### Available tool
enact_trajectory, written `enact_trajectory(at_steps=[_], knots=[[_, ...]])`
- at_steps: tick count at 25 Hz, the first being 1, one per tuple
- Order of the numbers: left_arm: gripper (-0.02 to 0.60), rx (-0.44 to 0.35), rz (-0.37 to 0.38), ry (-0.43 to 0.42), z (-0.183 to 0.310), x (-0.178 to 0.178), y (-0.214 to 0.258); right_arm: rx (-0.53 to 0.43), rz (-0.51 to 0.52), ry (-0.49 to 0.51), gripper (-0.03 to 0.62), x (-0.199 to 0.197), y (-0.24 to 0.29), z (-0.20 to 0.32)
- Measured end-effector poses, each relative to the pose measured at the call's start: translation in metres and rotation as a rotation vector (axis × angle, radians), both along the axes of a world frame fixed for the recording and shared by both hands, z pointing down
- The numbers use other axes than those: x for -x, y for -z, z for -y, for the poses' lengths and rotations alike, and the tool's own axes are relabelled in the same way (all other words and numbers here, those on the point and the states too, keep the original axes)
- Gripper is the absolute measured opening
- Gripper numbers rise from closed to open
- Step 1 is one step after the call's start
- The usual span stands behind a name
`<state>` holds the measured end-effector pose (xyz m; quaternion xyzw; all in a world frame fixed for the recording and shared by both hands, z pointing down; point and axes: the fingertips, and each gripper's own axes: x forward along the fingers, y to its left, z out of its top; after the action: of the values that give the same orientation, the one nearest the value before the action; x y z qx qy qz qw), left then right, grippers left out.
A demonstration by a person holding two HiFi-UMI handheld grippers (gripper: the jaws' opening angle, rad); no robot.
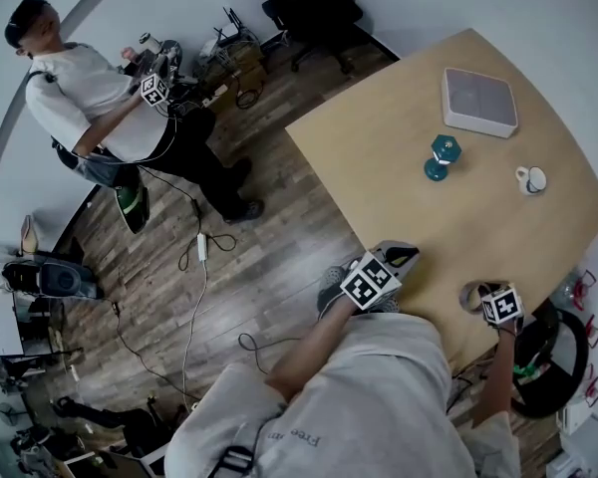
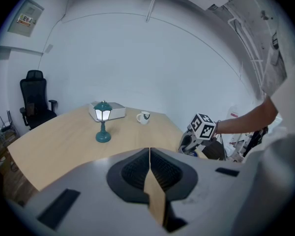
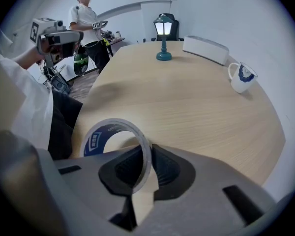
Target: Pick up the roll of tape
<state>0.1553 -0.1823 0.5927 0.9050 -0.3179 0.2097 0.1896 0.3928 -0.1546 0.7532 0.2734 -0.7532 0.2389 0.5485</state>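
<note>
The roll of tape (image 3: 95,142), a pale ring with a blue inner label, stands on edge just above the table's near corner. My right gripper (image 3: 146,163) is shut on its wall, one pad inside the ring and one outside. In the head view the tape (image 1: 470,294) shows just left of the right gripper (image 1: 483,300), by the table's front edge. My left gripper (image 2: 150,167) is shut with nothing between its pads; in the head view it (image 1: 403,256) hovers over the near table edge, left of the right gripper.
On the wooden table (image 1: 399,137) stand a teal lamp (image 1: 442,156), a white box (image 1: 478,101) and a white mug (image 1: 530,179), all far from the tape. A person (image 1: 95,103) stands at the left on the wooden floor. A dark bag (image 1: 553,357) lies right of the table.
</note>
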Motion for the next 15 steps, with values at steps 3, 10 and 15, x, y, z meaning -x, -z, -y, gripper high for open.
enact_trajectory(at_steps=[3,10,15], knots=[[0.006,-0.016,0.007,0.008,0.000,0.003,0.000,-0.021,0.009,0.007,0.052,0.008,0.009,0.003],[0.006,-0.025,0.012,0.065,0.008,0.034,-0.003,-0.099,0.103,-0.017,0.052,0.051,0.033,0.025],[0.006,-0.026,-0.004,0.086,0.015,0.019,-0.001,-0.169,0.170,-0.047,0.052,0.057,0.057,0.041]])
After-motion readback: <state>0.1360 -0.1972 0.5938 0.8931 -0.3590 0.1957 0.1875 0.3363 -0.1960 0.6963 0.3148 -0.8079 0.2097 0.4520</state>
